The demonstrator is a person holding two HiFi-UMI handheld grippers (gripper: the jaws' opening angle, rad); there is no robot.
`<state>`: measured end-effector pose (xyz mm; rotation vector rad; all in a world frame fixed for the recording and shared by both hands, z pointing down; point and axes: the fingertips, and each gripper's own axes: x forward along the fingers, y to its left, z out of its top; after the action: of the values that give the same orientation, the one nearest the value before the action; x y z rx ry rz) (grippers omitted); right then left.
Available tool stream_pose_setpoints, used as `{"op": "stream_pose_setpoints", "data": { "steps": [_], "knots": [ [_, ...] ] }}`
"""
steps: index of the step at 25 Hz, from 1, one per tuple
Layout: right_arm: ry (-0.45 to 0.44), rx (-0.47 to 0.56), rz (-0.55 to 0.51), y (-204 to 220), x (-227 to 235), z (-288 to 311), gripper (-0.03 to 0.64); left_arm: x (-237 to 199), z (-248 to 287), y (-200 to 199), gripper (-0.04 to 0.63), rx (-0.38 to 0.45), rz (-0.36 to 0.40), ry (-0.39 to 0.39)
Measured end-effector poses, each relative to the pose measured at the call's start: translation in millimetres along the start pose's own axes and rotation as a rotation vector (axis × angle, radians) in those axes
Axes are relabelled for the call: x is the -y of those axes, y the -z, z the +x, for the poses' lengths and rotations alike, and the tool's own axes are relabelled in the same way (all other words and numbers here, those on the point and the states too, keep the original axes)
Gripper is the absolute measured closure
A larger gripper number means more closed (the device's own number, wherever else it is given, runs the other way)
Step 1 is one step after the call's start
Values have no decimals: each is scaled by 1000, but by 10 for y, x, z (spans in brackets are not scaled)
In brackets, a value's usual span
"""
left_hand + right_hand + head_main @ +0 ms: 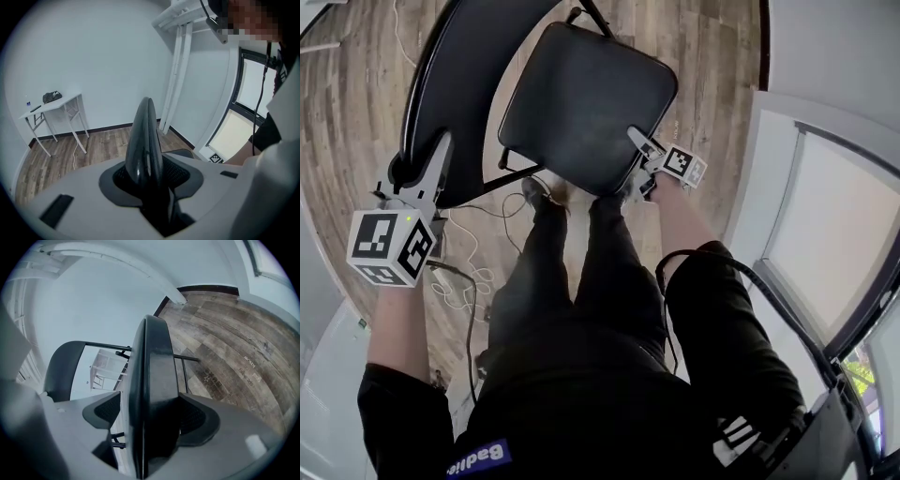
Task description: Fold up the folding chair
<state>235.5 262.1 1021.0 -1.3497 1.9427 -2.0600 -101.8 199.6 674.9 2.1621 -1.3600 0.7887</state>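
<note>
My right gripper is clamped on the folding chair at the near edge of its seat, which spreads from the jaws toward the top centre. My left gripper, at lower left, pinches the rim of the backrest, which arcs up the left side. Seat and backrest stand splayed apart. I judge the seat must swing left toward the backrest.

left gripper at frame left, jaws pointing up-frame, clamped on backrest edge, pads on both sides. left forearm runs straight down-frame, bare, black sleeve at the elbow. right gripper centre-right, jaws closed on seat edge. right forearm bare, elbow bent toward lower right.
</note>
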Motion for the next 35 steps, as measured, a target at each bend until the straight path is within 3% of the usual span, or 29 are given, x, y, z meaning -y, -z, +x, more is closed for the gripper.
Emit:
{"op": "stream_pose_setpoints", "data": {
  "steps": [8, 17, 35],
  "knots": [
    [19, -16, -15, -53, -464, -125, 265, 374, -159, -148, 488, -17, 35, 17],
    [38, -37, -31, 8, -1046, -188, 282, 416, -387, -267, 499, -18, 52, 13],
    [-6, -117, -127, 170, -2650, 4, 325, 608, -810, -613, 522, 5, 88, 38]
  ]
}}
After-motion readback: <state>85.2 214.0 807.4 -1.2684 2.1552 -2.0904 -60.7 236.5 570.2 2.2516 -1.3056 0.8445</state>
